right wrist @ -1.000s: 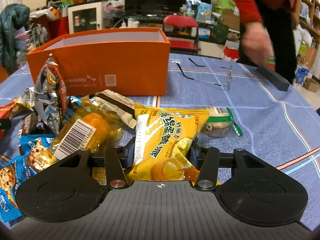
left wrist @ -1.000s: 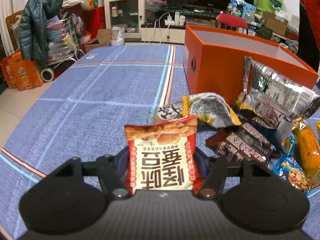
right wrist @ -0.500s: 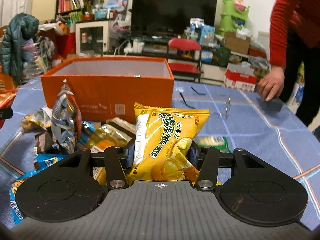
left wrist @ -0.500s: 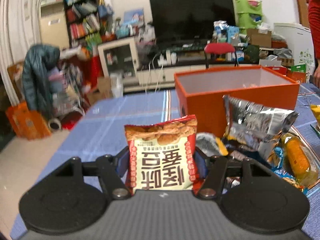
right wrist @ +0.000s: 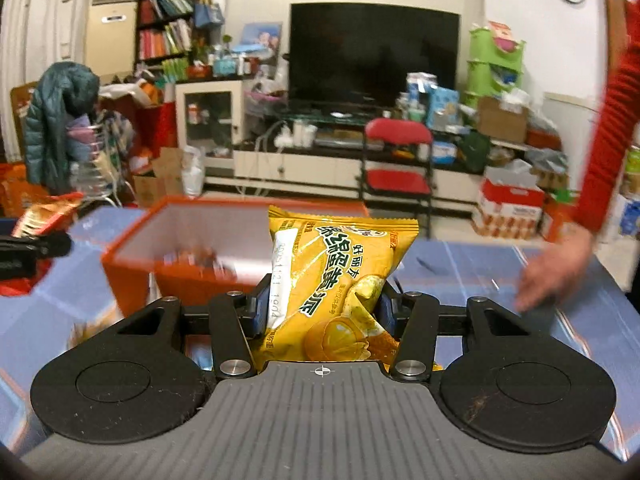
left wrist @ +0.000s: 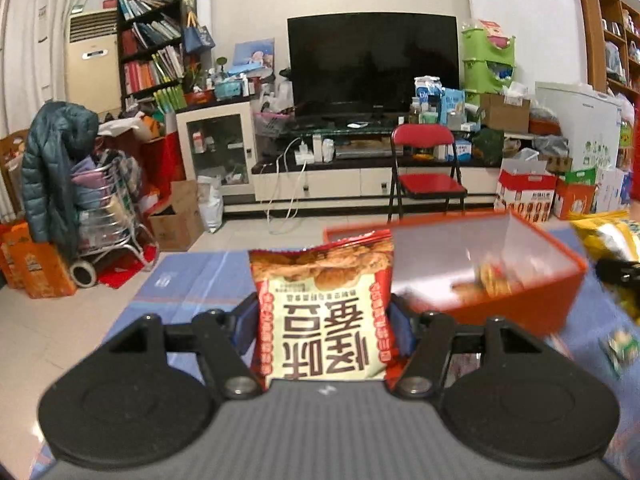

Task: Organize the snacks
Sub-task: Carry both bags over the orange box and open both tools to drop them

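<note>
We have lifted both packets off the table: left gripper (left wrist: 324, 320) clamps the red packet (left wrist: 325, 308), right gripper (right wrist: 320, 308) the yellow packet (right wrist: 336, 288). Next, release each above the orange box (right wrist: 132, 258).

The red snack packet (left wrist: 326, 312) reads 怪味豆, upside down; the yellow packet (right wrist: 340, 280) reads 好丽友.

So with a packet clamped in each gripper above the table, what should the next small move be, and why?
Probably carry both forward over the orange box and only then release. The left gripper grips the red packet, the right gripper the yellow packet; the box sits open ahead with room inside.
</note>
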